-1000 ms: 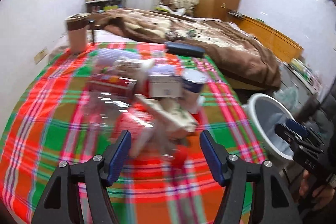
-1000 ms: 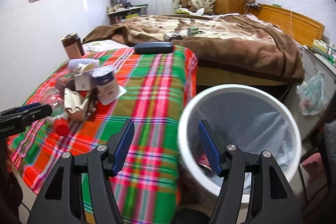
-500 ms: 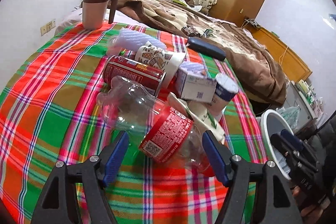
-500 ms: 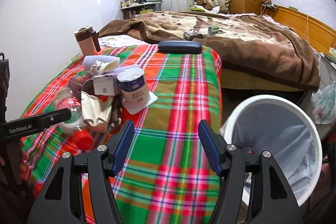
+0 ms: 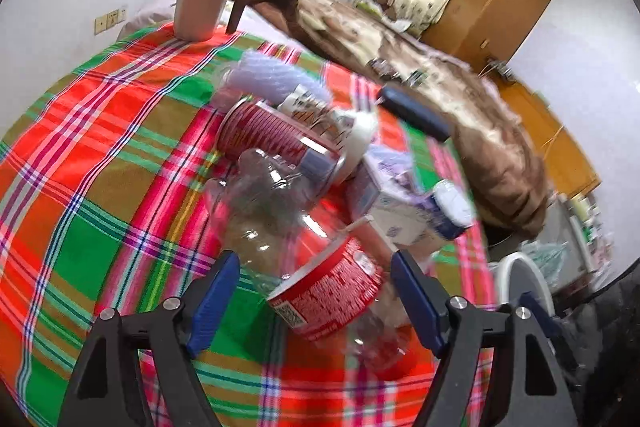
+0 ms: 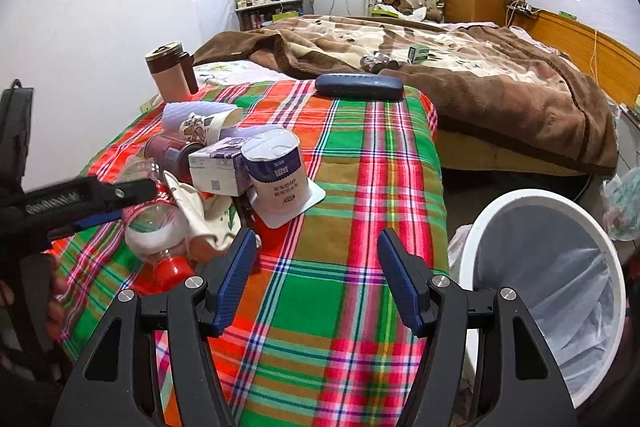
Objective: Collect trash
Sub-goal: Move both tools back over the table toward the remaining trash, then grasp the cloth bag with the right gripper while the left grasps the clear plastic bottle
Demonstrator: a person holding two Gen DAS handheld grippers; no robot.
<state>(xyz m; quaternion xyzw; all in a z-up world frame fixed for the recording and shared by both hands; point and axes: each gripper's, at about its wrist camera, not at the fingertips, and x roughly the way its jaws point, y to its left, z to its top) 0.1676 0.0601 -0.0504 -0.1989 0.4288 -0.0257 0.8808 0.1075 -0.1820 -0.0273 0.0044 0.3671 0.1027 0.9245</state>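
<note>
With our left hand-held gripper point(image 5: 316, 291) opening around the clear plastic bottle point(image 5: 296, 239) lying on the plaid-covered bed point(image 5: 100, 155), we should straddle its labelled middle squarely before closing, our right hand-held gripper point(image 6: 316, 283) apart and empty.

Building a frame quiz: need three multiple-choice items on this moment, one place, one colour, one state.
1. Where does the glasses case lie?
A. on the plaid cloth's far edge
B. inside the bin
C. on the floor

2. What colour is the clear bottle's cap?
A. blue
B. red
C. white

3. How is the yogurt cup standing?
A. upright, sealed
B. lying on its side
C. upside down on its peeled lid

Answers: 1 A, it rests where the plaid cloth meets the blanket. 2 B, the right wrist view shows red. 3 C, its print reads inverted.
</note>
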